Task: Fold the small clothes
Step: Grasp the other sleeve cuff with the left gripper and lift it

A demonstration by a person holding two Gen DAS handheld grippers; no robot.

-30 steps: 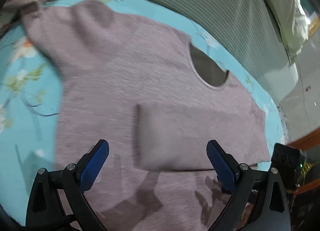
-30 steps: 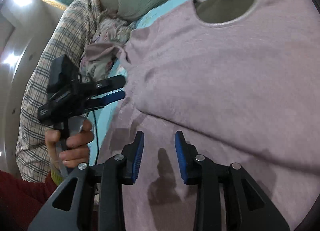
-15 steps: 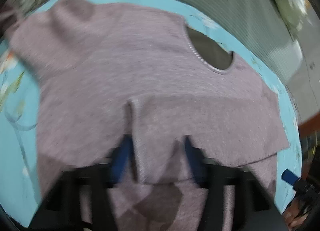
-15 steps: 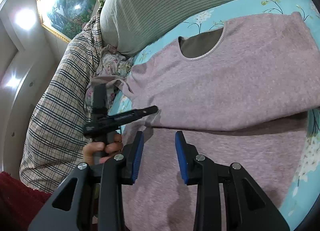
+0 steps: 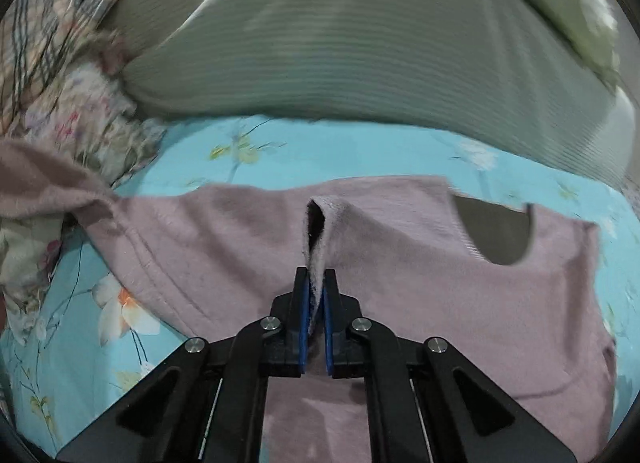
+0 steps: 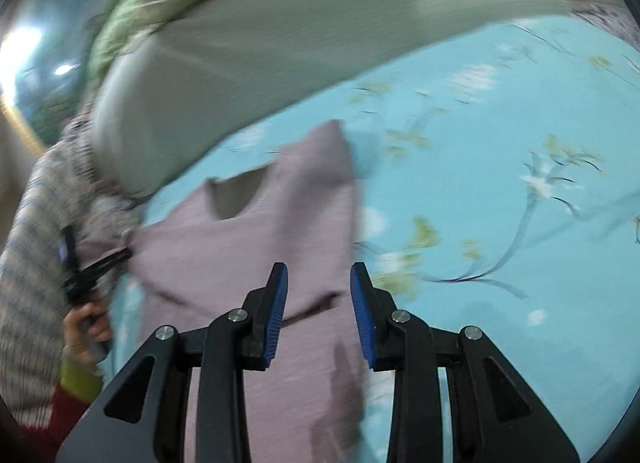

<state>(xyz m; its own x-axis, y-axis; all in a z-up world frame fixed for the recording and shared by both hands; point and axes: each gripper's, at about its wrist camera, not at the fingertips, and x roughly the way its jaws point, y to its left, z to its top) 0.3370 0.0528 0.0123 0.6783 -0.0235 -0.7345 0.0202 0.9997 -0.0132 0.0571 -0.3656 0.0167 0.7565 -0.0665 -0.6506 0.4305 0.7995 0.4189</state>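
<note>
Left gripper [image 5: 316,295] is clamped tight on a pinched ridge of the mauve sweater [image 5: 440,303], jaws nearly together with cloth between the blue pads. Right gripper [image 6: 319,303] hangs over the sweater's right edge with jaws parted to a medium gap, holding nothing. Sweater lies spread on the turquoise floral bedsheet [image 5: 320,151], neckline [image 5: 496,235] toward the far edge near the grey striped pillow [image 5: 360,43]; one sleeve trails to the left edge of the bed toward a floral cloth pile [image 5: 80,123].

Step in hand looks like carrying the pinched fold across the body. To do it well: keep the pinch firm, lift low so the layer beneath doesn't drag, travel straight across for a square fold line. Right gripper could pin the hem side. Both views are blurred, so exact grip depth is unclear.
</note>
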